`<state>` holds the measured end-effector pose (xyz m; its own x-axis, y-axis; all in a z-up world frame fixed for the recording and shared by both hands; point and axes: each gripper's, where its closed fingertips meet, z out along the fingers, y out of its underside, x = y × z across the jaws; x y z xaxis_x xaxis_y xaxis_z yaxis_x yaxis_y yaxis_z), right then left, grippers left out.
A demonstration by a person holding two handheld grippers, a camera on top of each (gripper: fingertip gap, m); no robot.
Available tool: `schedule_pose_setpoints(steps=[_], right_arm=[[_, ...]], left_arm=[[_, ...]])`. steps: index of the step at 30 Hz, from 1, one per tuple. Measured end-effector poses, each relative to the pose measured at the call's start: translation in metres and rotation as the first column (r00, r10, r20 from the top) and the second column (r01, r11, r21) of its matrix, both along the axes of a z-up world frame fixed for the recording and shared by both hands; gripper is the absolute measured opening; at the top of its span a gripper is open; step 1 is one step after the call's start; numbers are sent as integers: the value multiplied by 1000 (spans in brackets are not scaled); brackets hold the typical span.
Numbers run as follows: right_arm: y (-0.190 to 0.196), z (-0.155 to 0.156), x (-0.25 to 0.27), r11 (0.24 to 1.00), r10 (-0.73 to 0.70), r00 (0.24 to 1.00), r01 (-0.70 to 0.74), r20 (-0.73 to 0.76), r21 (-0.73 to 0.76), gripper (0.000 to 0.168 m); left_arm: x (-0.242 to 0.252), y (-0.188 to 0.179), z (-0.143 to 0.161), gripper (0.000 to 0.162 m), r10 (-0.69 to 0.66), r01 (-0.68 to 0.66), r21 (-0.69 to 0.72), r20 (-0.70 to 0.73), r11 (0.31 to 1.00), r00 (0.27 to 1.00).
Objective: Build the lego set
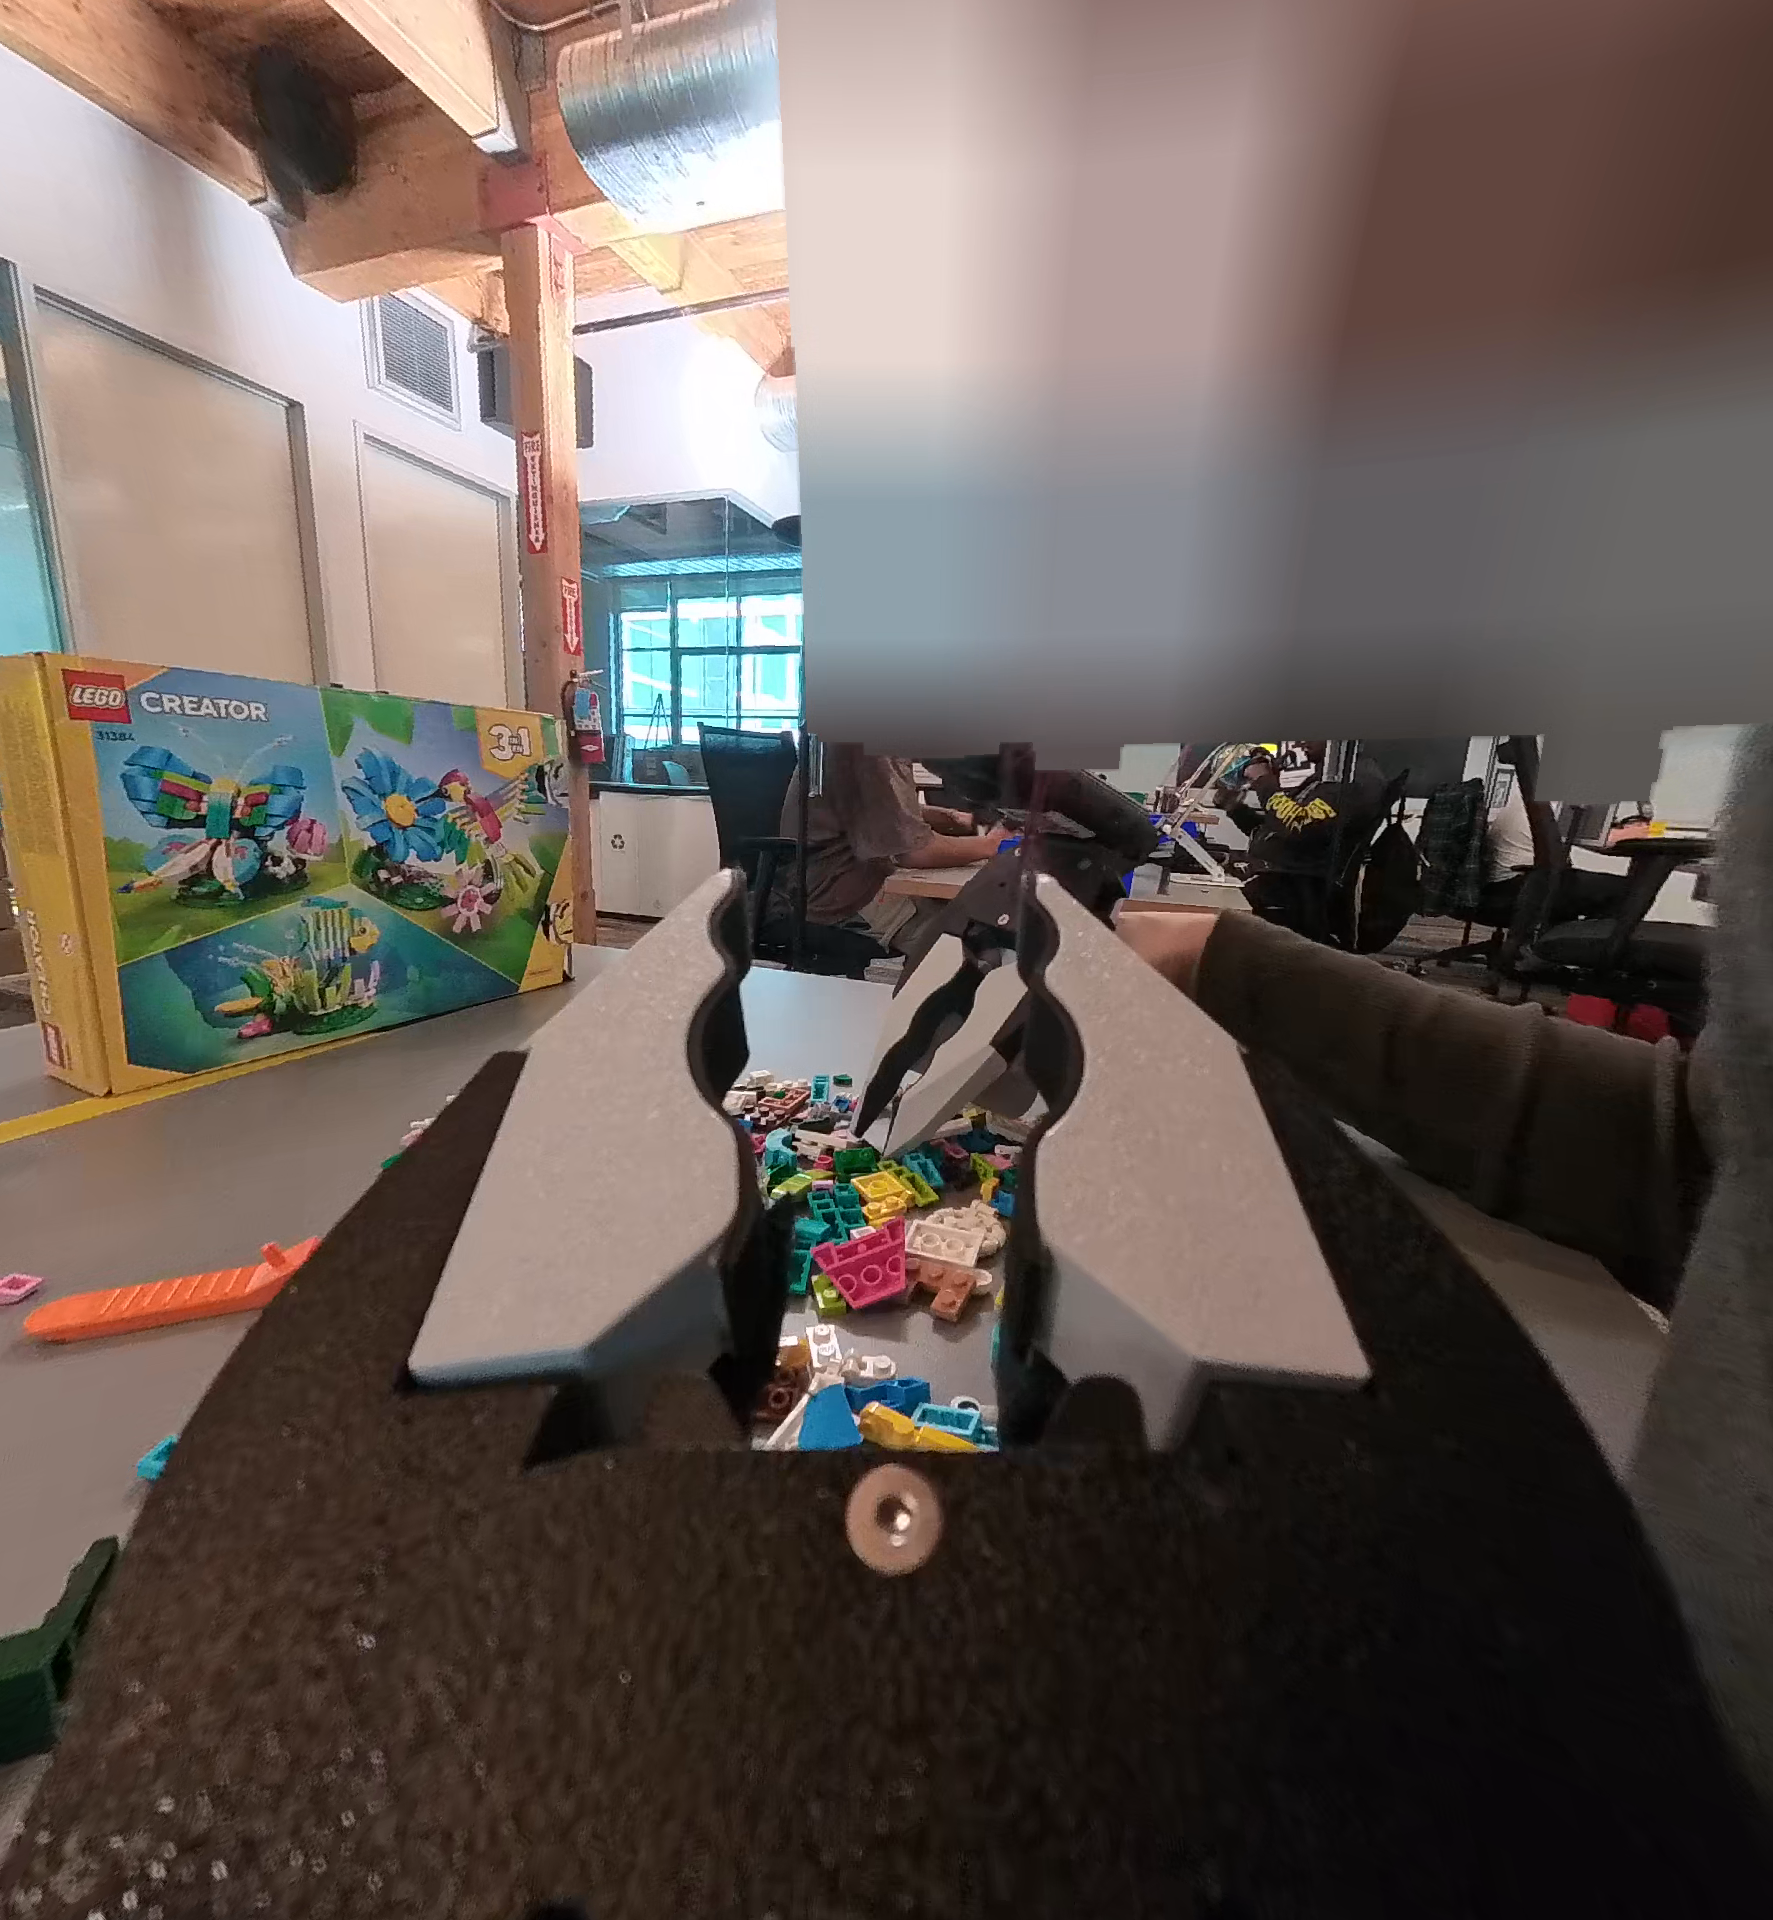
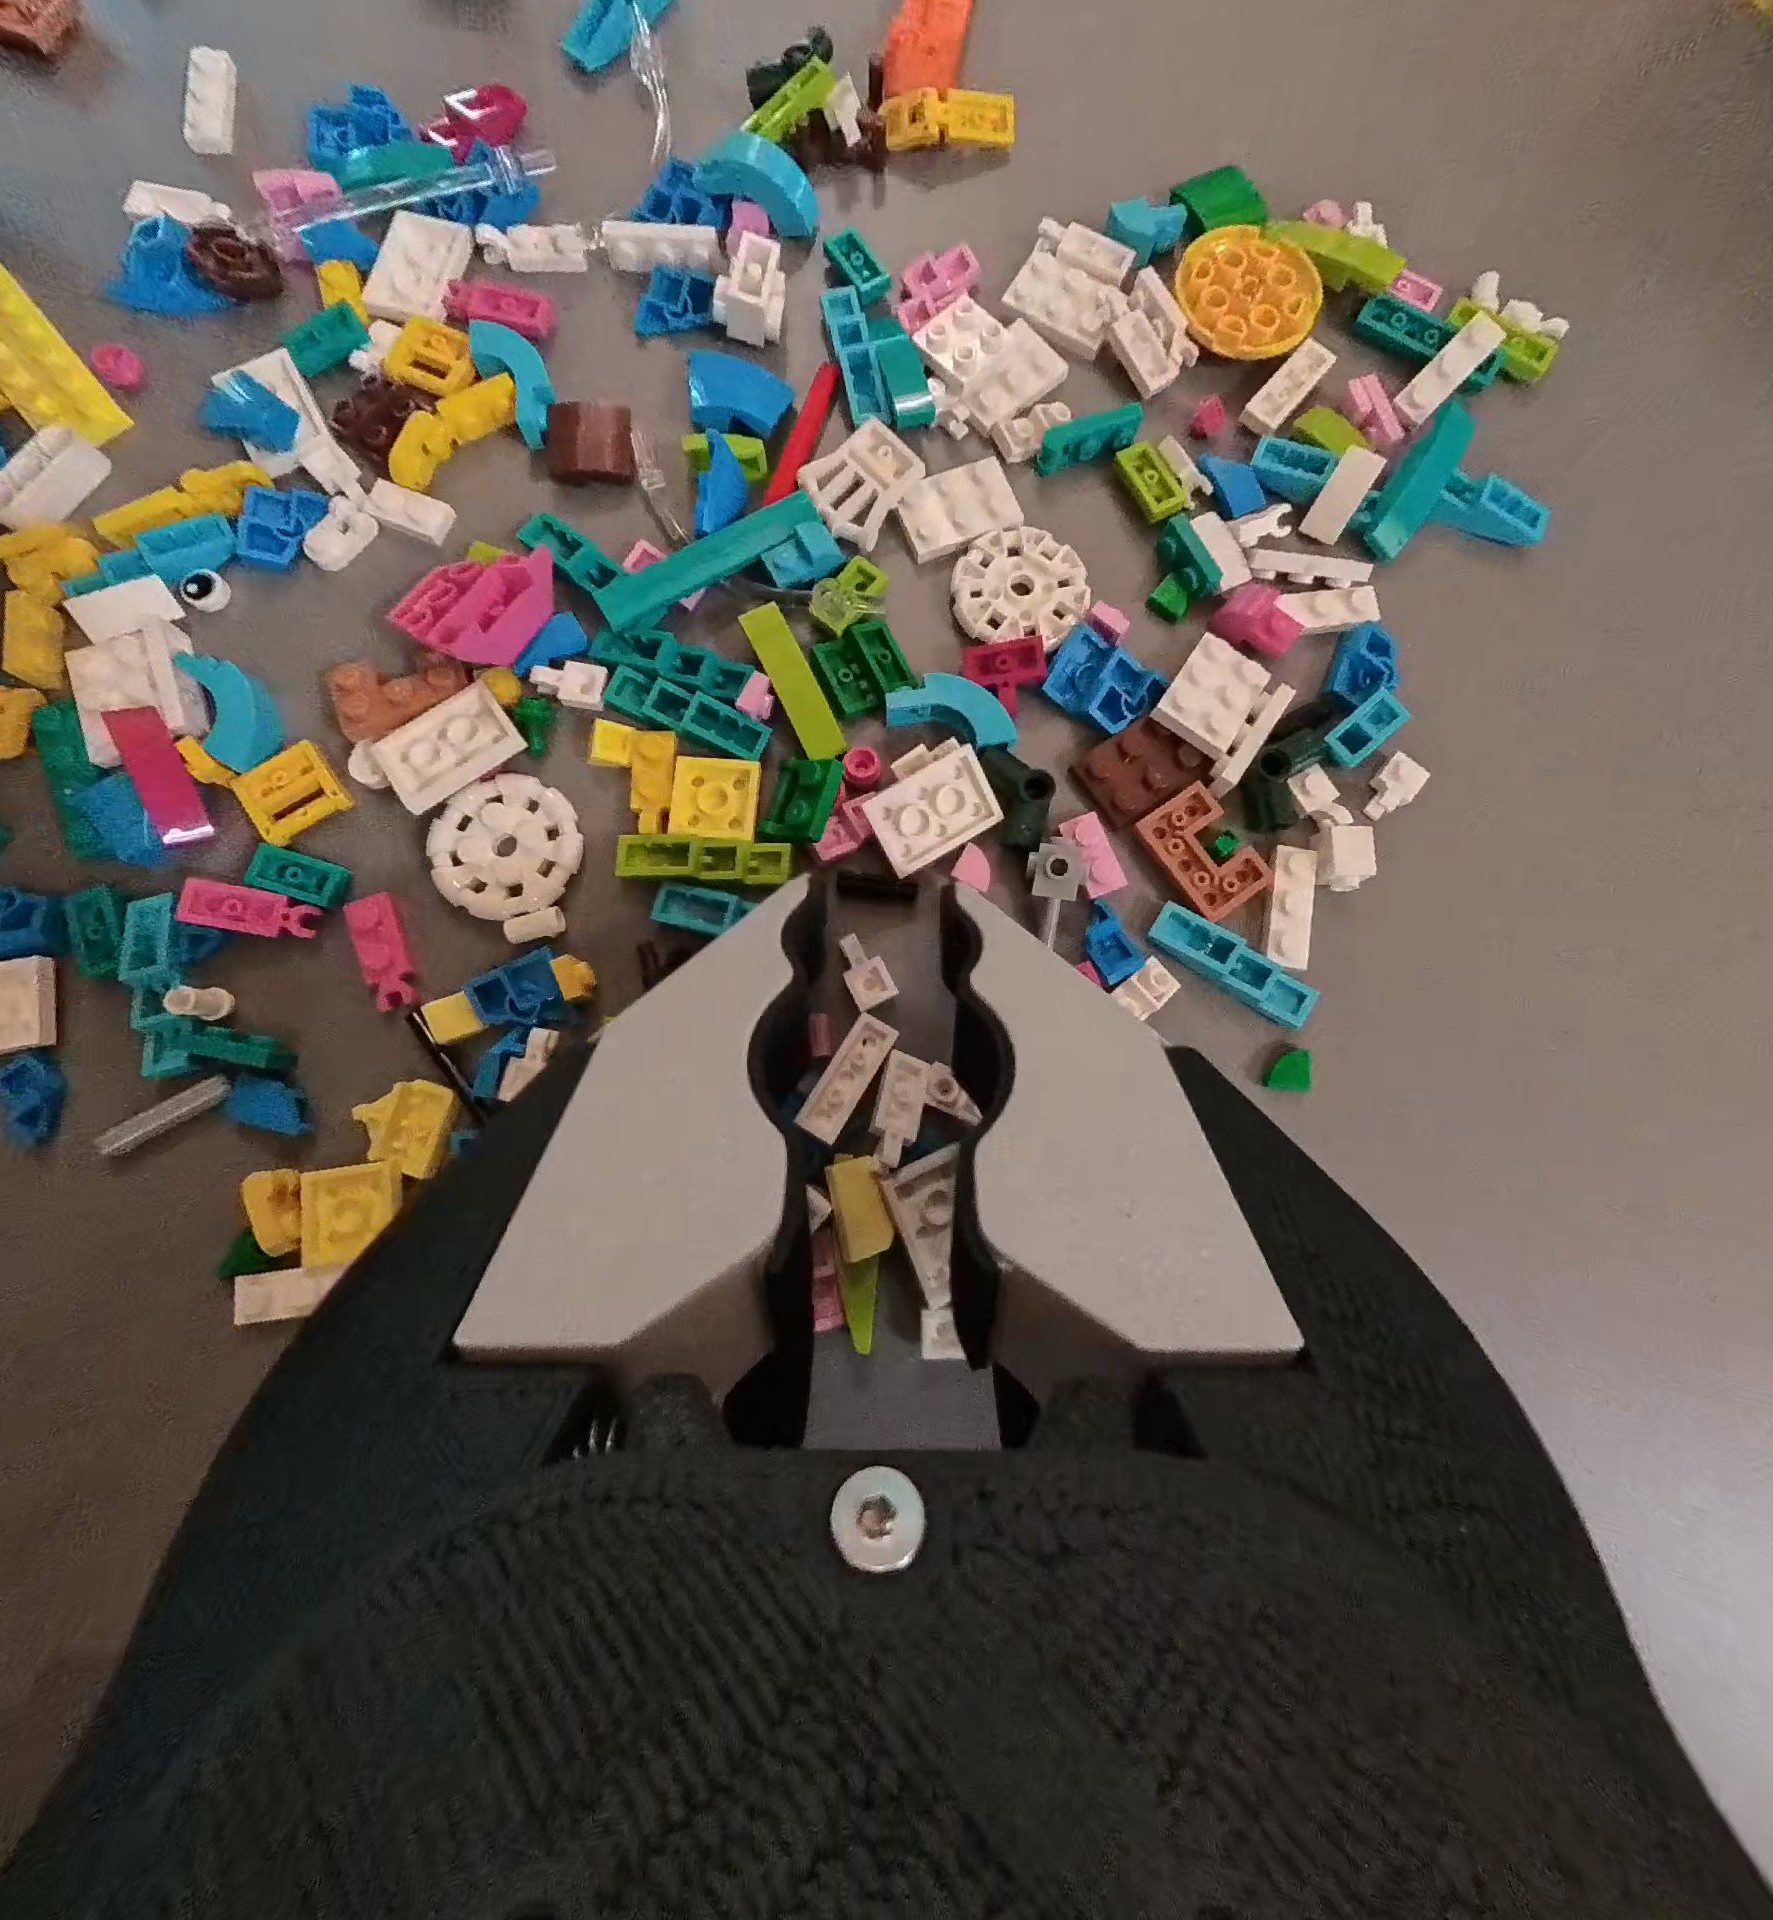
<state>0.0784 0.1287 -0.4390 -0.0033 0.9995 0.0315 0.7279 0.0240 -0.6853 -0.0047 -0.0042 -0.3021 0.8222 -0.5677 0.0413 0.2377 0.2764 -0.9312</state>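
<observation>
Our right claw (image 2: 880,894) hovers parted over the bricks (image 2: 716,582), holding nothing; left claw (image 1: 887,914) waits released. Let's single out one brick first.

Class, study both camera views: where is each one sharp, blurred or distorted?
Left wrist view: box fairly sharp, a large blurred patch covers the upper right, wide-angle bending at the edges. Right wrist view: brick pile evenly lit and sharp centrally, softer toward the left edge.

The loose brick pile (image 2: 861,582) covers the middle of the grey table (image 2: 1640,935). Bare surface is seen right of the pile. Left of it, passage is obstructed by an orange separator tool (image 1: 170,1294) and, beyond, an upright box (image 1: 279,868).
</observation>
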Motion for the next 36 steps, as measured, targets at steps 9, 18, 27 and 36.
schedule_pose_setpoints(steps=[9,18,27,36], right_arm=[[-2,-1,-2,1000,21,1000,-22,12,21,14],[47,90,-12,695,47,932,227,-358,683,14],[97,142,77,186,-149,670,741,-727,645,14],[81,133,105,97,-255,663,742,-704,663,14]], left_arm=[[7,-2,-1,45,-22,22,7,-37,1000,999],[7,-2,-1,47,-13,13,11,-45,1000,999],[9,-8,3,50,14,-8,62,-88,998,996],[10,-47,10,50,128,-78,208,-241,975,962]])
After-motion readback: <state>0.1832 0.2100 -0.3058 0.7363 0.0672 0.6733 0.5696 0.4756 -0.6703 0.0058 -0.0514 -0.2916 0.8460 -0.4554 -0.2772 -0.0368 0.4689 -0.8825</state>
